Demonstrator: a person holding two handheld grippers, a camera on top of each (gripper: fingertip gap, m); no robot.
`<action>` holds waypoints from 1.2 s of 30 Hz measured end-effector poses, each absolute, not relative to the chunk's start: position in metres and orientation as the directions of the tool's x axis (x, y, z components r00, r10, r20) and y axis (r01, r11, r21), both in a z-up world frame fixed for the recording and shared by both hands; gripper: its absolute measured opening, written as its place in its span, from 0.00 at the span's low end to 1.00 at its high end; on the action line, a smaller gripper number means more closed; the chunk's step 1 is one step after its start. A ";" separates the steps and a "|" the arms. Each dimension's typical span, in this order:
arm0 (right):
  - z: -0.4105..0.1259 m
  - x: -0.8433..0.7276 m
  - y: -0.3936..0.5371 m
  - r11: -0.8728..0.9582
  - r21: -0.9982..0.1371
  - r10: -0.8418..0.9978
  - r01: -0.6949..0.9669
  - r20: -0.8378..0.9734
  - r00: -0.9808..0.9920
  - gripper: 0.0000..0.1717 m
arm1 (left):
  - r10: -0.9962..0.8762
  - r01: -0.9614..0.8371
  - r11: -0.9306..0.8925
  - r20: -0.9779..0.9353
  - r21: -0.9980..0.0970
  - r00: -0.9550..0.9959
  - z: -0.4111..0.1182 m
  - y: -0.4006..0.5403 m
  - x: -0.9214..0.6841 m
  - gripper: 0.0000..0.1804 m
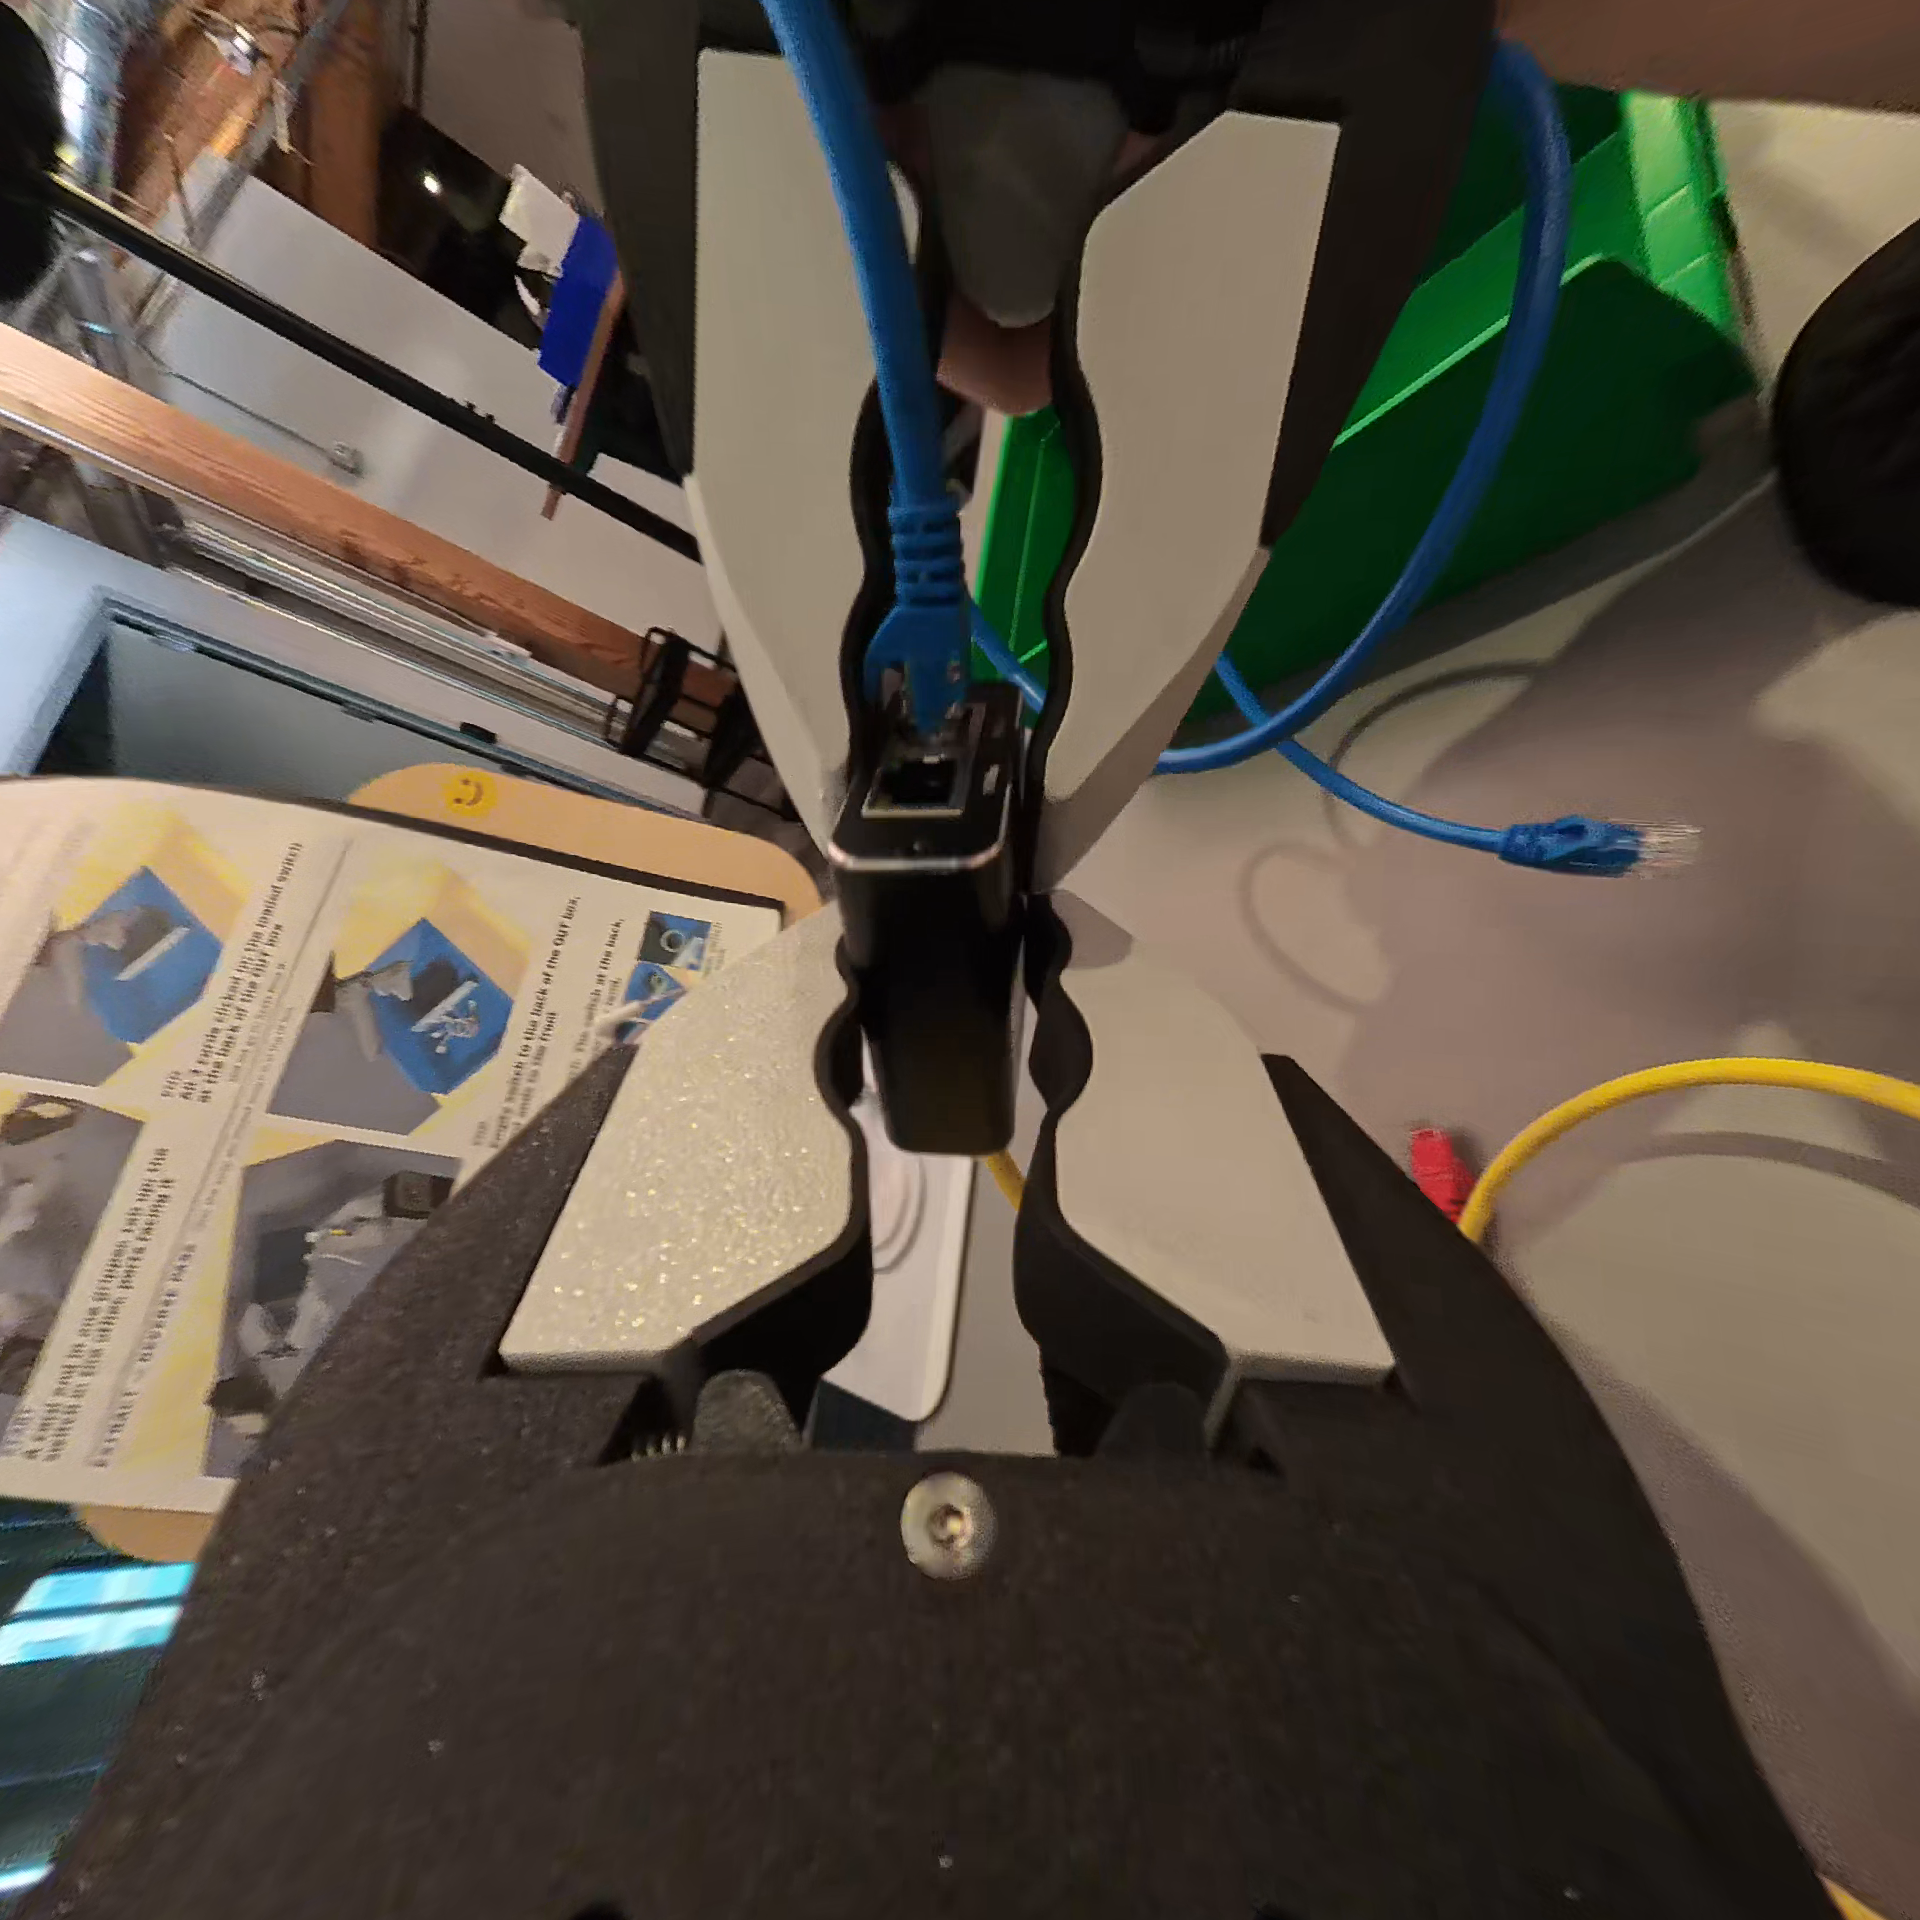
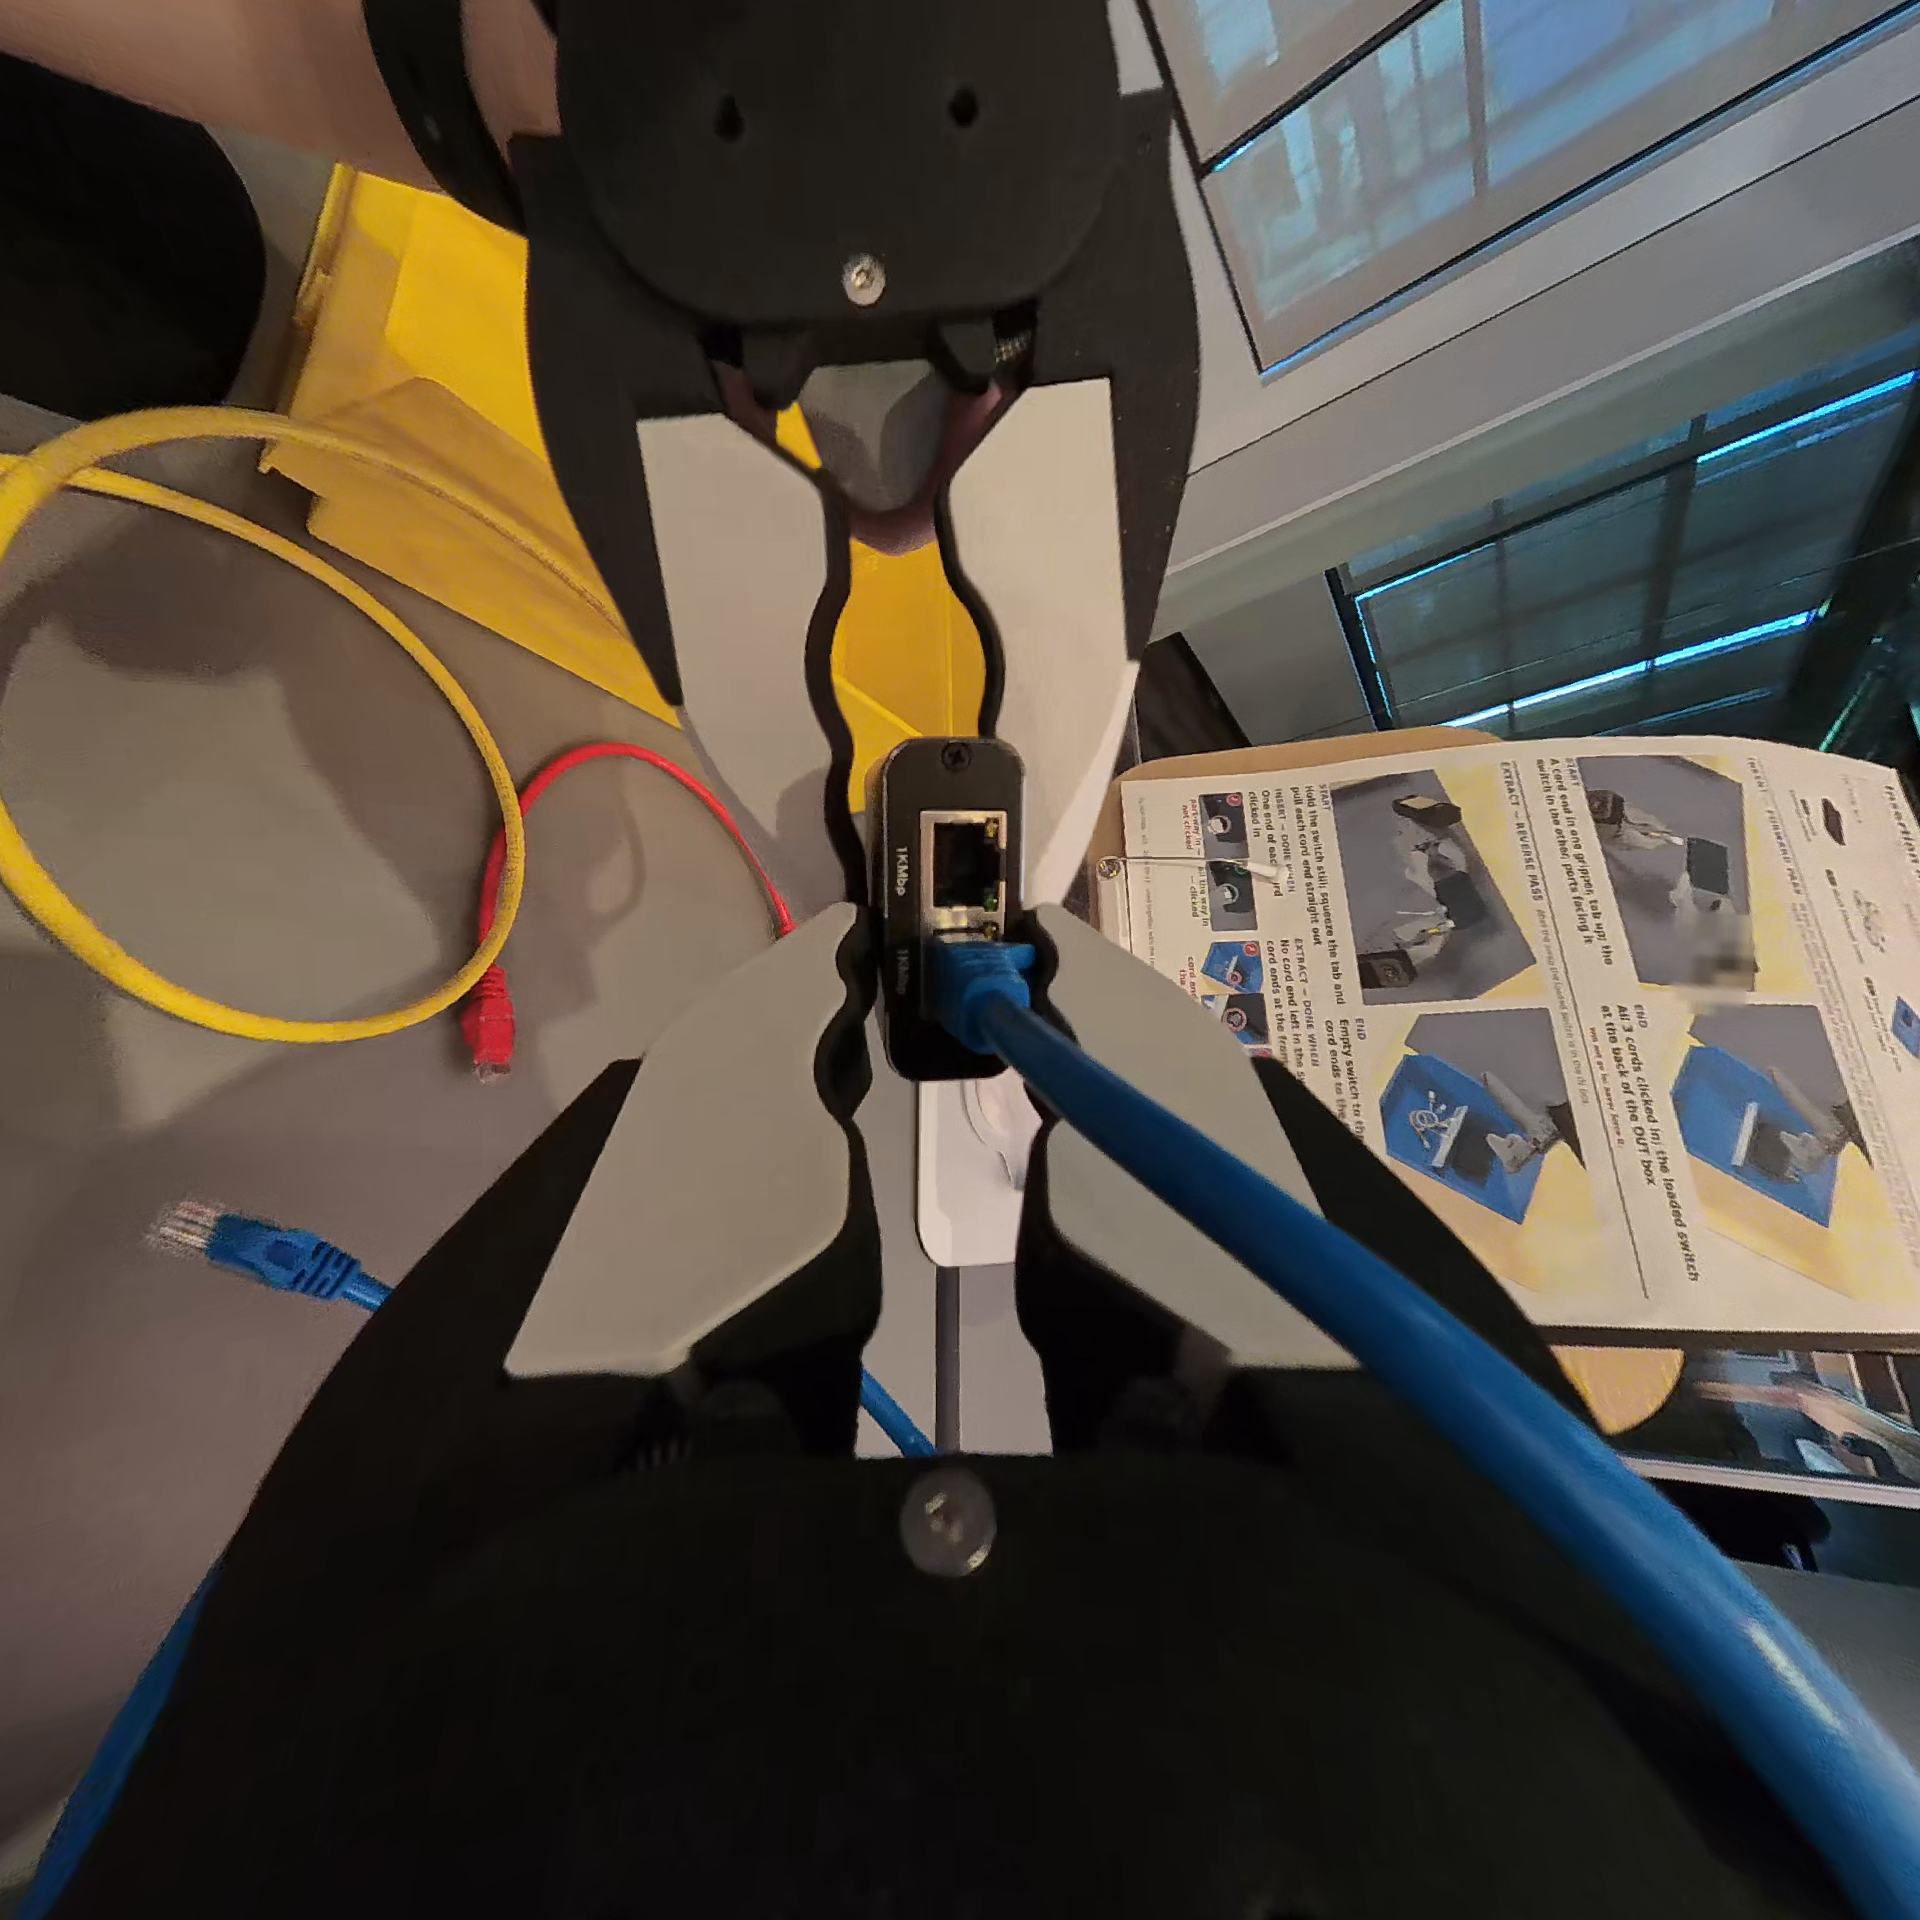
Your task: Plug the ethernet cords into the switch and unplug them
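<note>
A small black switch [image 1: 935, 997] is clamped between the pads of my left gripper [image 1: 940, 935], which grips its body. In the right wrist view the switch [image 2: 951, 779] faces me with its upper port [image 2: 966, 857] empty. A blue plug [image 2: 982, 966] sits in the lower port. My right gripper [image 2: 945, 920] is shut on the switch's port end, and the blue cord [image 2: 1351, 1299] runs back between its fingers. In the left wrist view the right gripper [image 1: 935, 847] comes from the top around the blue plug [image 1: 920, 644]. The left gripper [image 2: 961, 894] comes in from the top of the right wrist view.
The blue cord's free plug [image 1: 1579, 844] lies on the grey table, also in the right wrist view [image 2: 270, 1257]. A yellow cord [image 2: 281, 1029] and a red plug [image 2: 494, 1023] lie nearby. There is a green bin [image 1: 1455, 436], a yellow bin [image 2: 436, 343] and an instruction sheet [image 2: 1558, 1039]. Only a small space, under 4 cm, lies between the two pairs of fingers.
</note>
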State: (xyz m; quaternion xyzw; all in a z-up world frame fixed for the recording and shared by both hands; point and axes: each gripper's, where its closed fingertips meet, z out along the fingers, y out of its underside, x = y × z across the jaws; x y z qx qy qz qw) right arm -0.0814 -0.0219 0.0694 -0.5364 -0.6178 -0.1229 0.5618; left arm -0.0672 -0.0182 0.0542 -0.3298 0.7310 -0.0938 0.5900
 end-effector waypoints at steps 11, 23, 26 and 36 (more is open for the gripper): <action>0.080 -0.068 -0.011 0.357 -0.488 0.464 0.797 0.833 0.302 0.20 | -0.535 -0.401 0.764 -0.844 -0.505 0.041 0.063 -0.001 -0.063 0.14; 0.114 -0.081 -0.009 0.271 -0.849 0.621 0.454 0.515 0.591 0.19 | -0.409 -0.475 0.739 -0.878 -0.478 0.247 0.091 0.028 -0.080 0.14; 0.119 -0.081 0.000 0.189 -0.912 0.624 0.364 0.398 0.673 0.14 | -0.378 -0.502 0.728 -0.884 -0.467 0.275 0.093 0.036 -0.084 0.14; 0.123 -0.077 0.011 0.025 -0.982 0.588 0.187 0.166 0.792 0.09 | -0.294 -0.560 0.715 -0.907 -0.419 0.303 0.097 0.045 -0.088 0.14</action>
